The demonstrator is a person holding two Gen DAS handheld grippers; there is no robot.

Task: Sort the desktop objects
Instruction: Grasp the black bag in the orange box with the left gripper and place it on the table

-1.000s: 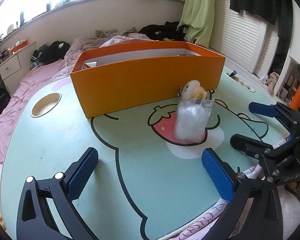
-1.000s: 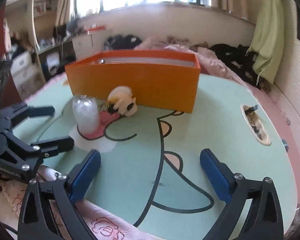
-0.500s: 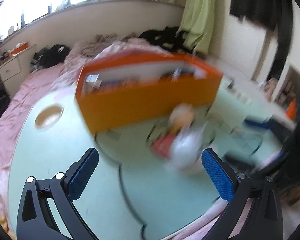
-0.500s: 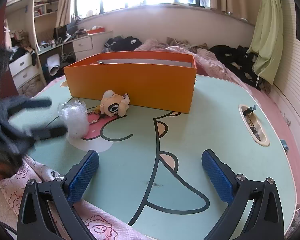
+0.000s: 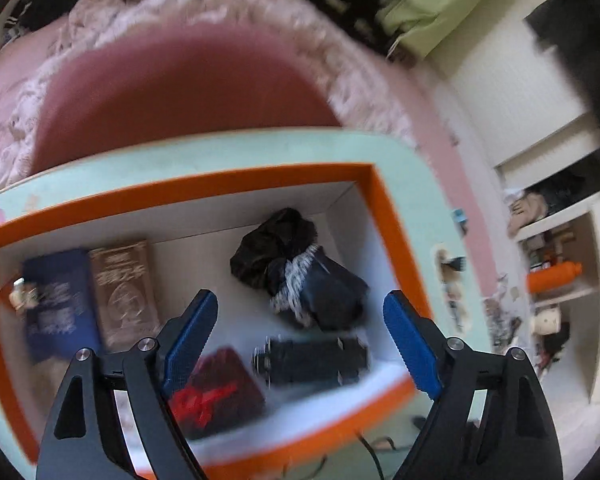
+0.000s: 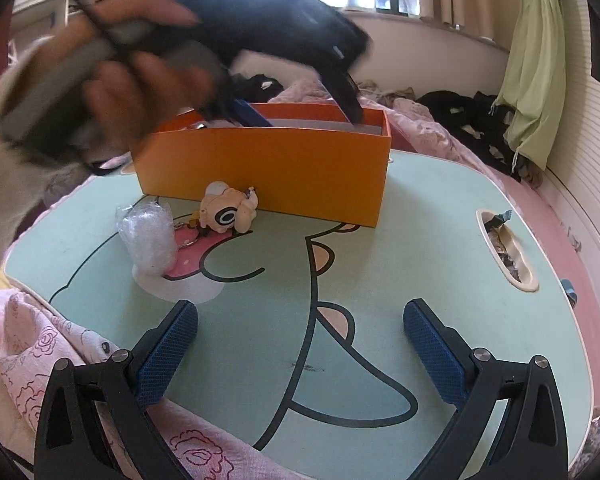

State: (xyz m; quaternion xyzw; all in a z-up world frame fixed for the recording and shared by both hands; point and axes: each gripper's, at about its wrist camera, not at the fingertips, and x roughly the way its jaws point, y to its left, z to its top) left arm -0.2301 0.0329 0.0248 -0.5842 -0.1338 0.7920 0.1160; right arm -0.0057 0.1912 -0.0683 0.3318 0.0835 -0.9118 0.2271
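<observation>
A: Our left gripper (image 5: 298, 344) is spread wide and empty, jaws apart over the orange box (image 5: 388, 216). A second ago we had it low at the table's near edge, looking at the box's front wall; now we look straight down into it, and the view is motion-smeared.

B: Between our fingers (image 5: 192, 332) lies a black cylinder (image 5: 312, 360), a little ahead of it a black crumpled bundle (image 5: 296, 268). Under the left finger sits a dark red thing with red markings (image 5: 216, 392); farther left, a brown booklet (image 5: 124, 292) and a navy booklet (image 5: 58, 304) side by side on the white floor of the box.

A: And our right gripper (image 6: 300, 352)?

B: Also released, holding nothing, hovering above the mint cartoon table (image 6: 440, 240) much where it was. From there, our left hand (image 6: 112, 76) with its rig now fills the upper left, blurred, raised above the box (image 6: 268, 172), where earlier it sat low at the left edge.

A: The loose items?

B: Unmoved. Ahead and left of the right gripper stands the clear crinkled plastic bag (image 6: 148, 236), upright on the strawberry print. Just beyond it, the cream figurine keychain (image 6: 228, 212) lies on its side against the box's front wall.
</observation>
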